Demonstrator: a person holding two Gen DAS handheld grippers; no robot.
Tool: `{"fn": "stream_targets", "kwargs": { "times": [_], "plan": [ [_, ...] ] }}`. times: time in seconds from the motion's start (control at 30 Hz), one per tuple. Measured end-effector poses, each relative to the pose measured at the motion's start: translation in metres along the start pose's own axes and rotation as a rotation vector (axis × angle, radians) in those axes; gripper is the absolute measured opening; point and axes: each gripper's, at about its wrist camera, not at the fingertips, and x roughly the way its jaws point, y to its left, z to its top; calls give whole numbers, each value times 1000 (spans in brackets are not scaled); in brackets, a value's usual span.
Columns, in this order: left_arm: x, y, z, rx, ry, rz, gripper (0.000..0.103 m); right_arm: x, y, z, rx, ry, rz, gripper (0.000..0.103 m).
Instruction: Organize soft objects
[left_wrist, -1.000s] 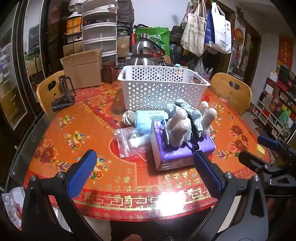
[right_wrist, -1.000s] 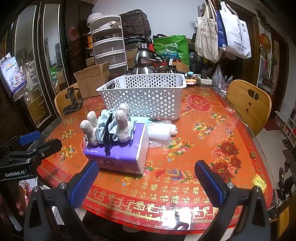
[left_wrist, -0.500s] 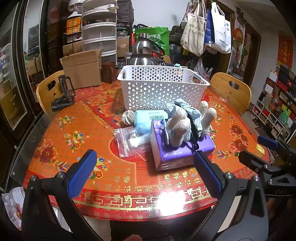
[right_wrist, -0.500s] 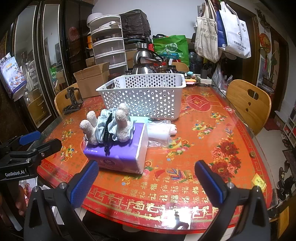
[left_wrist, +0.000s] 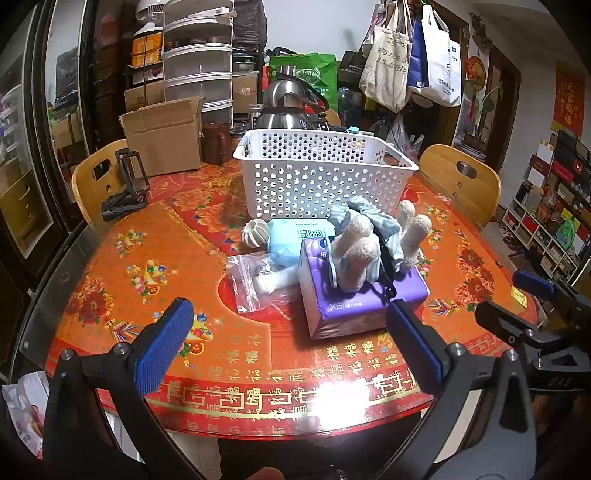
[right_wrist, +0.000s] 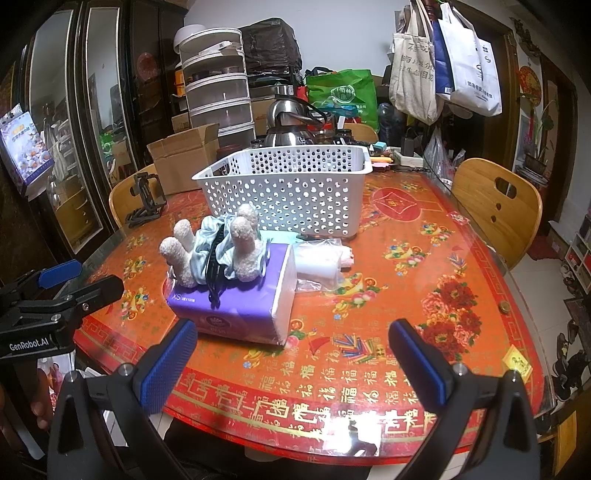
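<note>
The round table's red and gold patterned top (left_wrist: 155, 236) lies under a glossy, clear cover that throws back a bright glare near the front edge. The white perforated plastic basket (left_wrist: 325, 181) looks smooth and matt. The purple tissue pack (left_wrist: 354, 302) has a shiny plastic film wrap; the pale blue wet-wipe pack (left_wrist: 291, 236) looks similar. The cream plush toy (right_wrist: 243, 251) is nubbly and fuzzy, wrapped in soft light-blue cloth (right_wrist: 201, 251). The clear zip bag (left_wrist: 251, 280) is thin, crinkled plastic. The blue gripper pads (right_wrist: 166, 369) are finely textured on matt black frames. The two chairs (right_wrist: 495, 206) are varnished wood, the brown box (left_wrist: 162, 136) cardboard, the kettle (right_wrist: 291, 122) polished metal.
</note>
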Motion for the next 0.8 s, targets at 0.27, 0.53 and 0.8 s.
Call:
{"fn": "stream_targets", "kwargs": {
  "times": [0.27, 0.53, 0.8],
  "plan": [
    [0, 0, 0, 1, -1, 0, 103, 0, 0, 0, -1, -1, 0, 103],
    [1, -1, -1, 1, 0, -1, 103, 0, 0, 0, -1, 0, 0, 103],
    [1, -1, -1, 1, 1, -2, 103, 0, 0, 0, 0, 1, 0, 103]
  ]
}}
